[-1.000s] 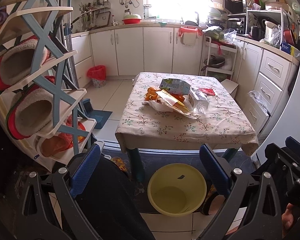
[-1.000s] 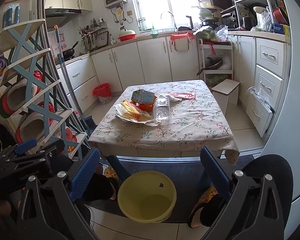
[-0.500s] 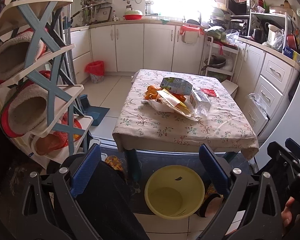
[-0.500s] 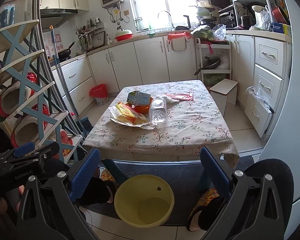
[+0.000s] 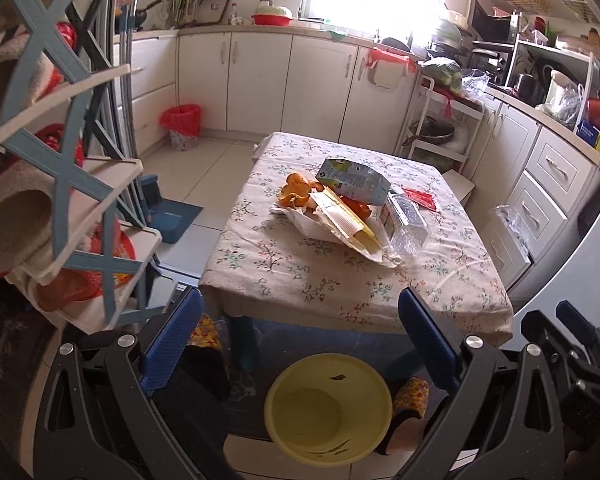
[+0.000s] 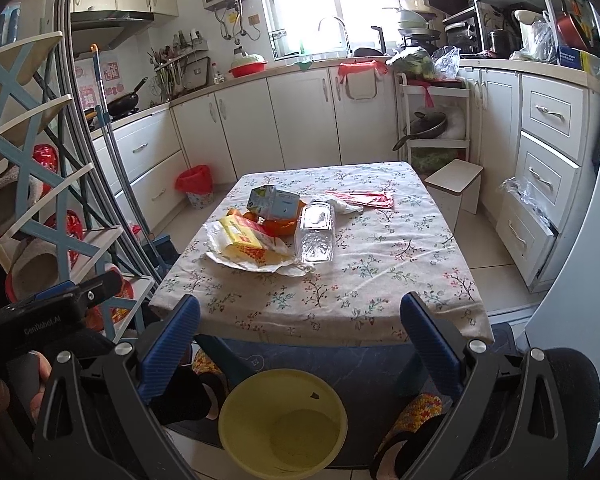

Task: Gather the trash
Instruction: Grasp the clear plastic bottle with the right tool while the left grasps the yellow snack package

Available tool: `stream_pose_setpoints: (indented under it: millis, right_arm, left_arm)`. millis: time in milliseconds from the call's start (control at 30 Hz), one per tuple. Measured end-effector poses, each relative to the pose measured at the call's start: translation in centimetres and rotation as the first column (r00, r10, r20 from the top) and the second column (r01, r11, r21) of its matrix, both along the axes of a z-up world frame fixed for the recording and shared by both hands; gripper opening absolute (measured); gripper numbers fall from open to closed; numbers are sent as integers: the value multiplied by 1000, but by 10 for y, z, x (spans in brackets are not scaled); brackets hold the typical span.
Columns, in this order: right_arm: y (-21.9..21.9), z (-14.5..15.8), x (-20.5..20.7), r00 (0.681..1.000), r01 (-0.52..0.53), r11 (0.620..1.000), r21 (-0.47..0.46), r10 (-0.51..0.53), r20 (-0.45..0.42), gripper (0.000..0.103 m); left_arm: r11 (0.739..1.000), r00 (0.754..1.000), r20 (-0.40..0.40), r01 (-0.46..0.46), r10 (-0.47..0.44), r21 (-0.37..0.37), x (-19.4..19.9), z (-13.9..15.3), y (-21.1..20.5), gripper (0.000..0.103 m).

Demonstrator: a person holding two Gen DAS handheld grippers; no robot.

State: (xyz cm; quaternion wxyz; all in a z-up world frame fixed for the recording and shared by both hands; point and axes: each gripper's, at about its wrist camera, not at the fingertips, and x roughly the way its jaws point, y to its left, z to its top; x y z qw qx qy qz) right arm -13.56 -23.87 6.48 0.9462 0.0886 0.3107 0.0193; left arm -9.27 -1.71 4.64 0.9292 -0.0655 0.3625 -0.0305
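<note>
In the left wrist view, a small worktop (image 5: 352,280) with a flowered cloth stands in the middle of a kitchen with white cupboards. One pile of trash (image 5: 348,212) lies on it: orange peel (image 5: 296,196), one blue-green carton (image 5: 354,182), one clear plastic box (image 5: 410,224) and one red wrapper (image 5: 422,200). One yellow bucket (image 5: 328,412) sits on the floor at the bottom middle. A shoe rack (image 5: 60,184) fills the left side. The left gripper (image 5: 298,344) has its fingers wide apart, holding nothing.

In the right wrist view, the same worktop (image 6: 380,272) fills the middle, the trash (image 6: 268,236) left of centre. The bucket (image 6: 282,424) is at the bottom. One red bin (image 6: 196,186) stands by the cupboards. The right gripper (image 6: 300,340) also has its fingers wide apart and empty.
</note>
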Motion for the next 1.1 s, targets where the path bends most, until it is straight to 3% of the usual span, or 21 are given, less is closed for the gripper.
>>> stream_pose_setpoints:
  millis: [200, 533, 833, 933, 1033, 1100]
  right_arm:
    - [-12, -12, 37, 999, 6, 1000, 0, -6, -38, 96]
    - [-26, -33, 112, 995, -18, 1000, 22, 20, -102, 96]
    - [-28, -66, 191, 970, -15, 998, 58, 28, -241, 96]
    - [-25, -76, 213, 963, -21, 999, 47, 33, -268, 96]
    - [-22, -85, 230, 958, -25, 999, 40, 35, -285, 96]
    - [-21, -89, 236, 955, -27, 999, 47, 40, -293, 96]
  left_arm:
    - [999, 999, -33, -8, 7, -40, 40, -15, -1, 95]
    - [1000, 997, -71, 27, -28, -13, 129, -37, -16, 95]
    - [996, 987, -136, 87, -84, 15, 202, -59, -41, 93]
    - [992, 981, -159, 122, -115, 36, 218, -64, -52, 80]
    - [988, 971, -191, 153, -147, 18, 231, -70, -57, 58]
    - [986, 965, -205, 168, -164, 0, 237, -75, -57, 35]
